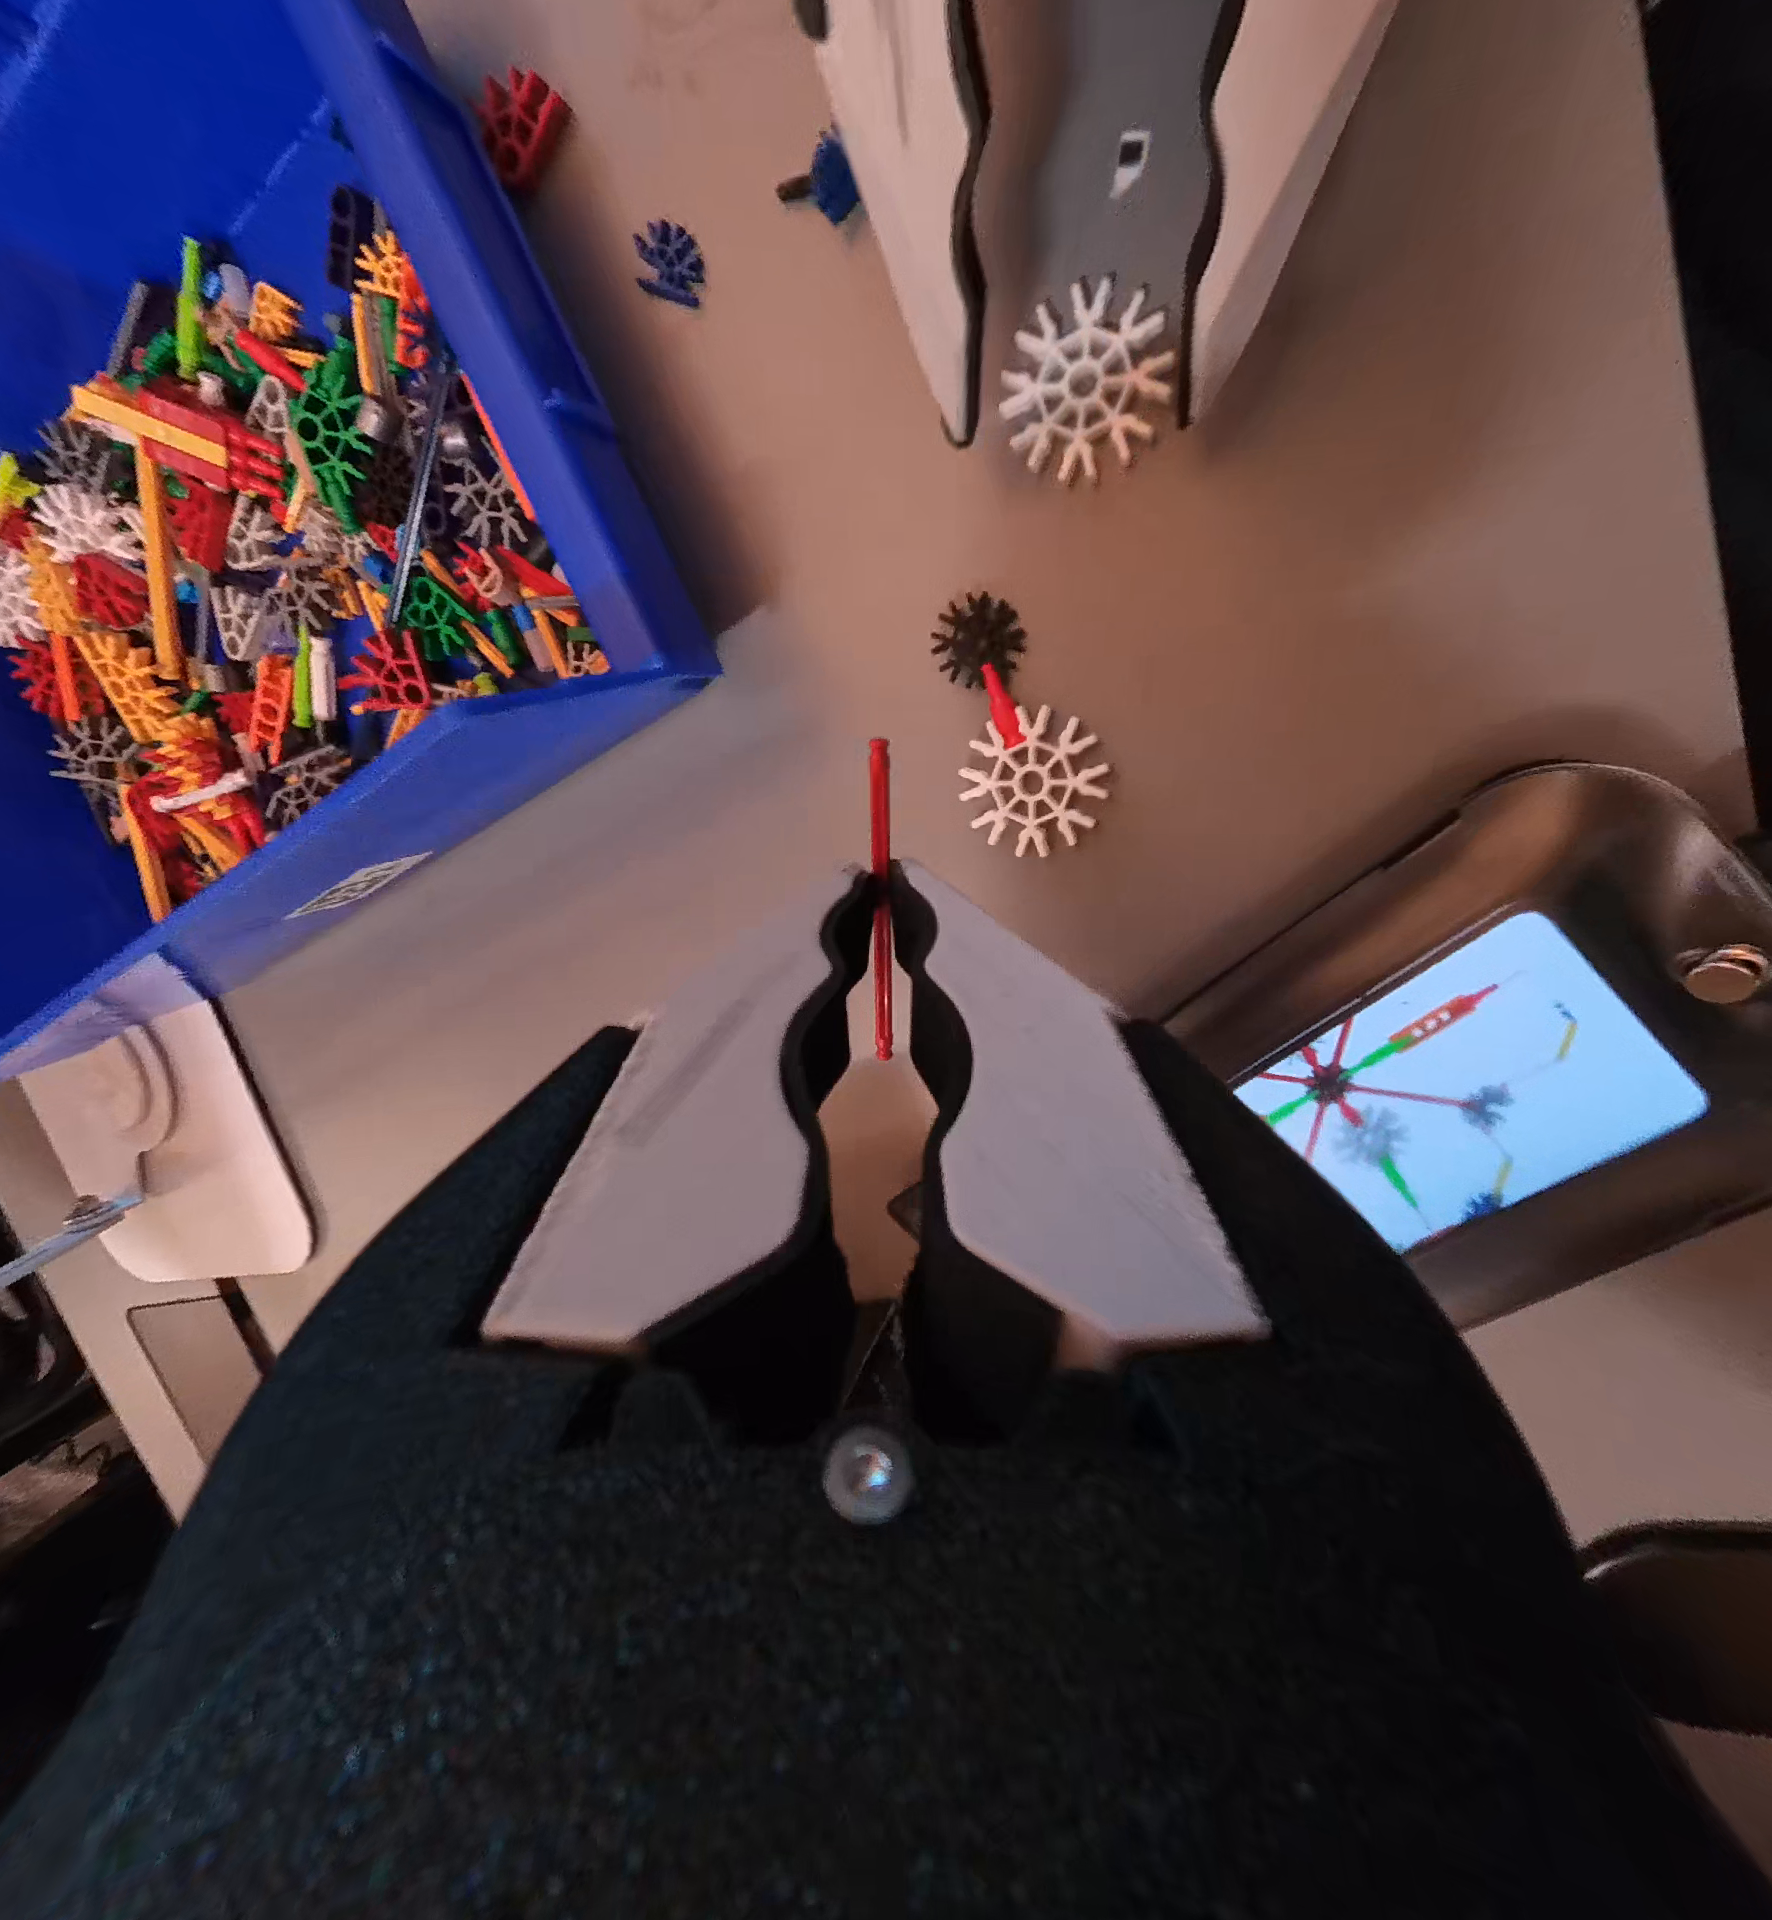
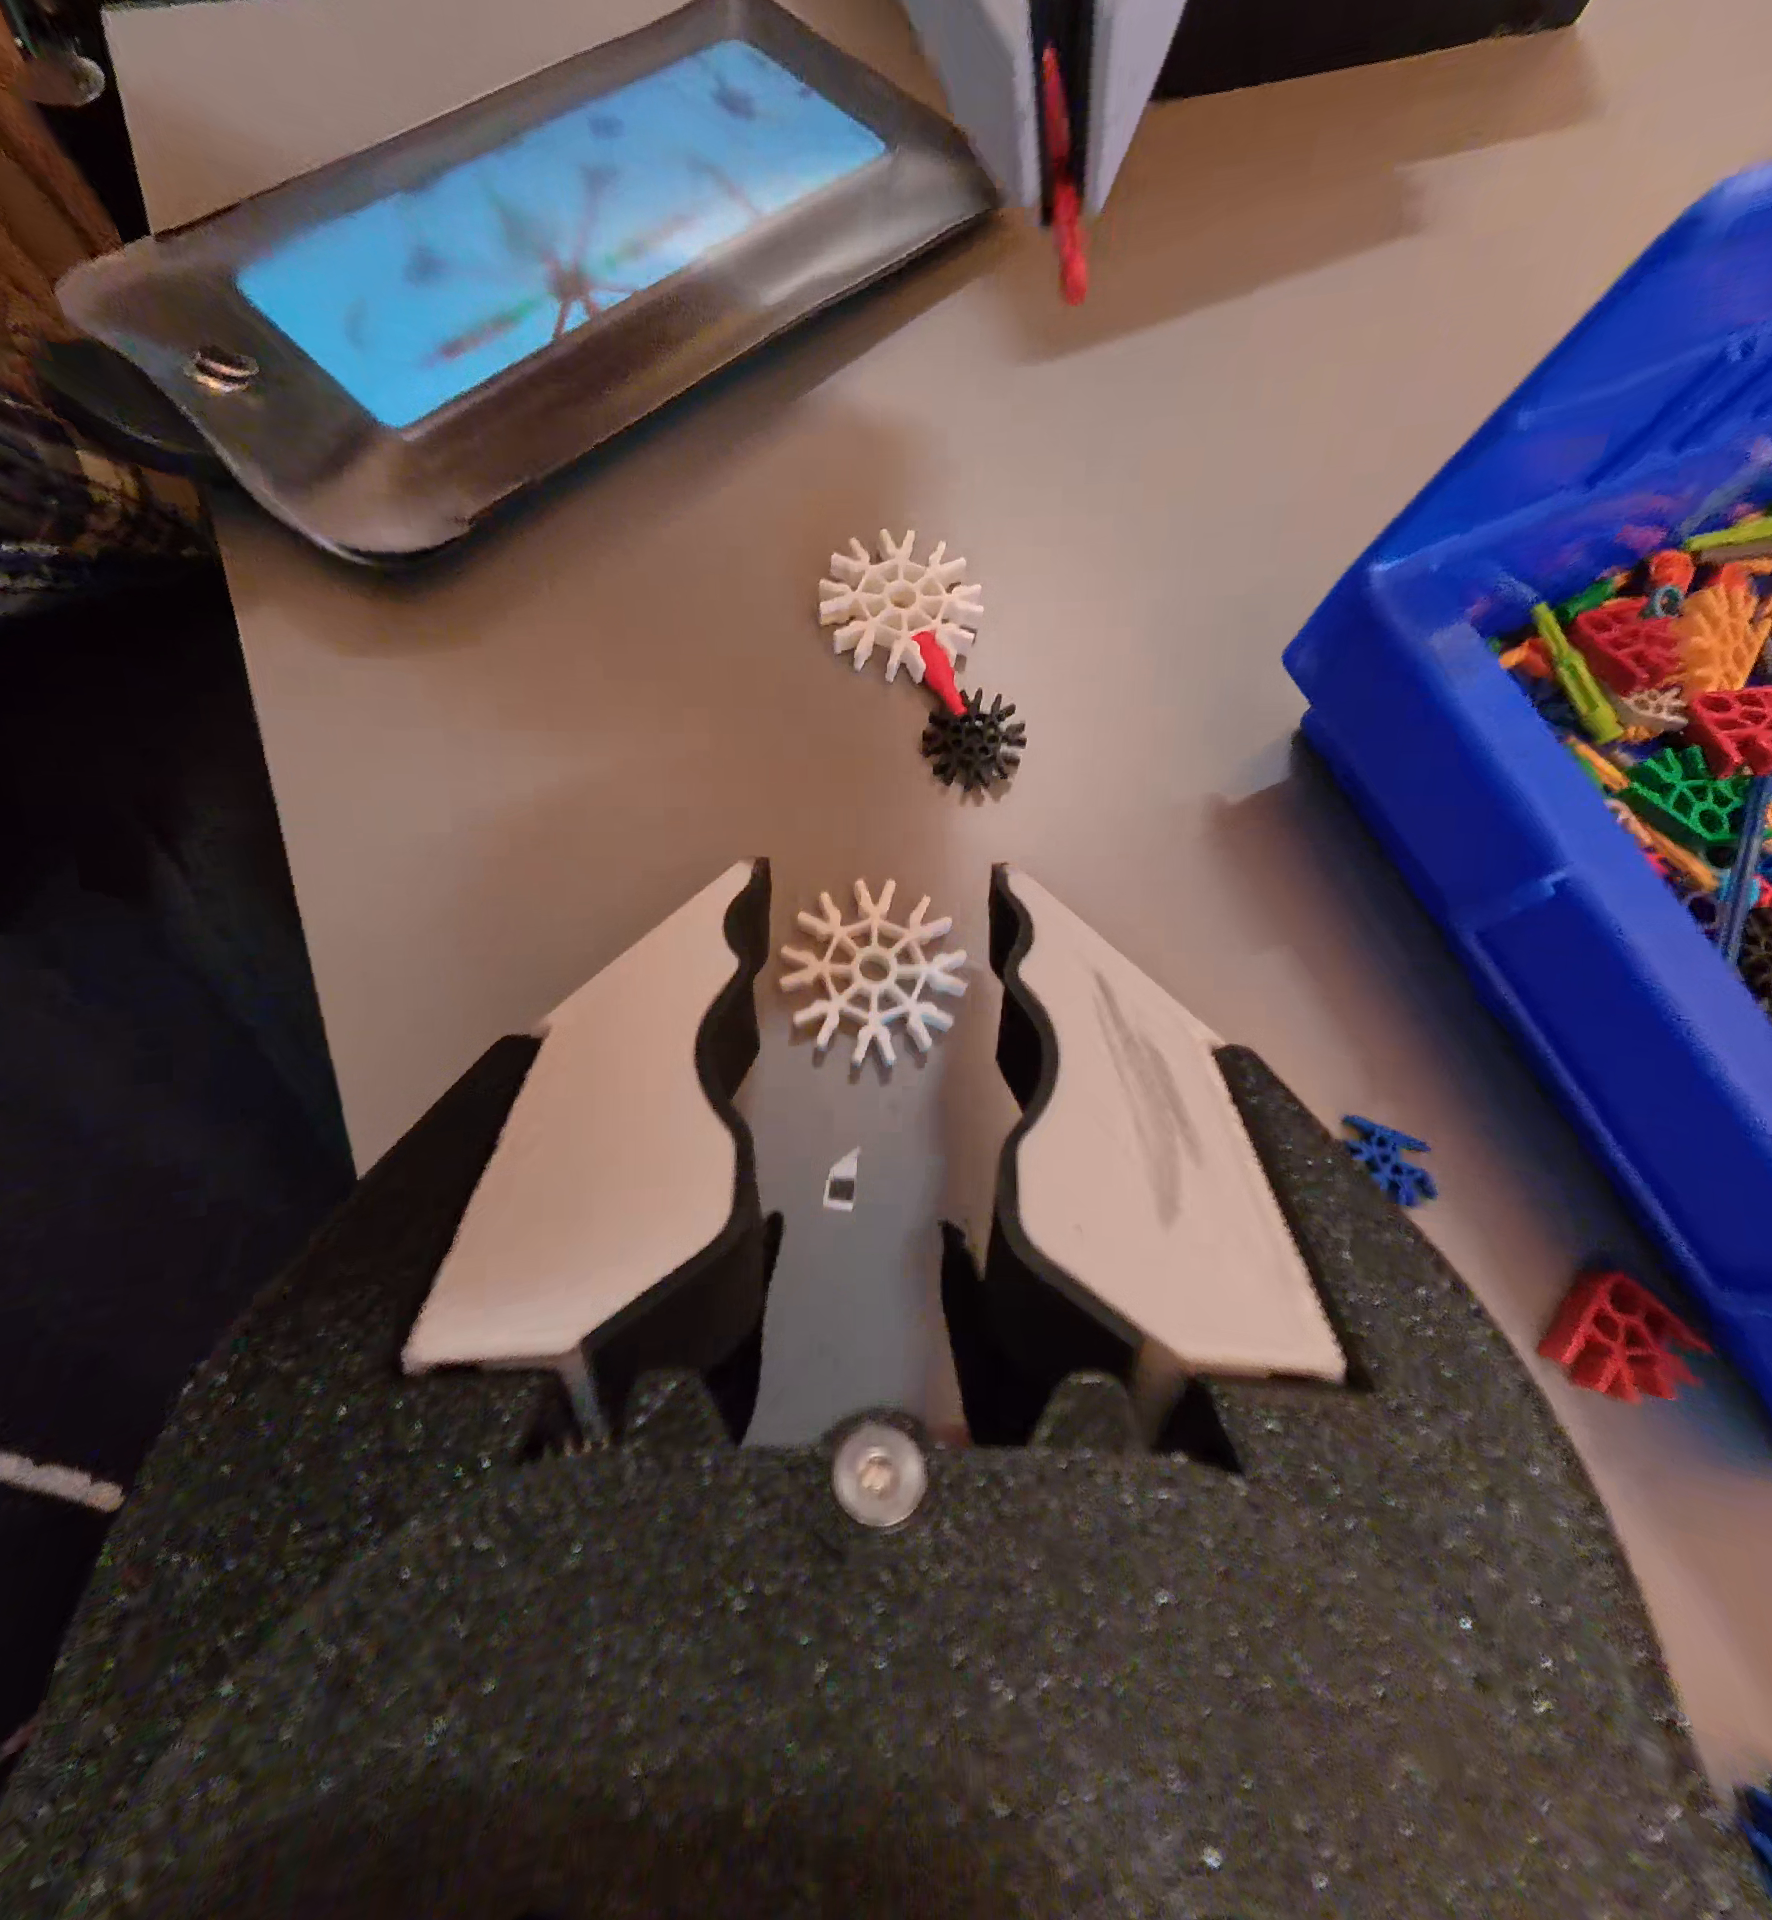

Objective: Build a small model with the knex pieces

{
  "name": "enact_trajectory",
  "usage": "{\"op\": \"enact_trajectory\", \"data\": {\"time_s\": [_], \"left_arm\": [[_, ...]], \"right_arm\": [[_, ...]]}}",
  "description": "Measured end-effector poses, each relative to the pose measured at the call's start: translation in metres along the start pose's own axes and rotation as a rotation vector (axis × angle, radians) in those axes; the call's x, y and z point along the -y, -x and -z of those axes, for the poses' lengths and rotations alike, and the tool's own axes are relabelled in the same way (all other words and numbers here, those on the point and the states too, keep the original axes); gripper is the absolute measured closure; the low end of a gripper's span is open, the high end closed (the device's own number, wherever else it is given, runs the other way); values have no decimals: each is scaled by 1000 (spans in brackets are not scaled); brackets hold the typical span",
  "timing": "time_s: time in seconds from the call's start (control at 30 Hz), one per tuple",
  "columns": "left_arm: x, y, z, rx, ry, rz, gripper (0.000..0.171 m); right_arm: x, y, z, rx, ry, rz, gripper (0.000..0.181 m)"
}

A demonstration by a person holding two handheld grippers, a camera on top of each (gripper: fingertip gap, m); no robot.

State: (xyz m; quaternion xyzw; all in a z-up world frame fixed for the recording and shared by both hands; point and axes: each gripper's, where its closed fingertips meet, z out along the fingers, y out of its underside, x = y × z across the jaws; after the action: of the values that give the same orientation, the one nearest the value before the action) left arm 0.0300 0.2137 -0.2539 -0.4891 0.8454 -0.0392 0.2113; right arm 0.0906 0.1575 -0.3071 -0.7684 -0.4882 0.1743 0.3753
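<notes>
My left gripper (image 1: 879, 873) is shut on a thin red rod (image 1: 879, 800) that sticks out past its tips, above the tan table. Just beyond it lies a white snowflake connector (image 1: 1034, 779) joined by a short red rod (image 1: 998, 707) to a black connector (image 1: 977, 639). My right gripper (image 2: 877, 883) is open, its fingers on either side of a loose white snowflake connector (image 2: 874, 971) lying flat on the table, not touching it. The joined white (image 2: 900, 603) and black (image 2: 973, 740) pair lies just ahead. The left gripper with its red rod (image 2: 1069, 239) shows at the top.
A blue bin (image 1: 508, 748) full of mixed coloured rods and connectors stands beside the grippers; it also shows in the right wrist view (image 2: 1547, 894). Loose red (image 2: 1620, 1351) and blue (image 2: 1391, 1158) connectors lie by it. A phone in a dark holder (image 2: 508, 270) shows a picture of a model. The tips of one gripper are about 10 cm away from the tips of the other.
</notes>
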Motion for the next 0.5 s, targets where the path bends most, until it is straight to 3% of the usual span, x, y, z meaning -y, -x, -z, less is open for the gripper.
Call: {"op": "enact_trajectory", "data": {"time_s": [0.3,0.5], "left_arm": [[-12,0,-21,-41,2,0,170],[-16,3,-32,-67,-28,7,170]], "right_arm": [[20,-12,-29,-18,40,4,145],[13,-14,-42,-15,100,19,154]]}}
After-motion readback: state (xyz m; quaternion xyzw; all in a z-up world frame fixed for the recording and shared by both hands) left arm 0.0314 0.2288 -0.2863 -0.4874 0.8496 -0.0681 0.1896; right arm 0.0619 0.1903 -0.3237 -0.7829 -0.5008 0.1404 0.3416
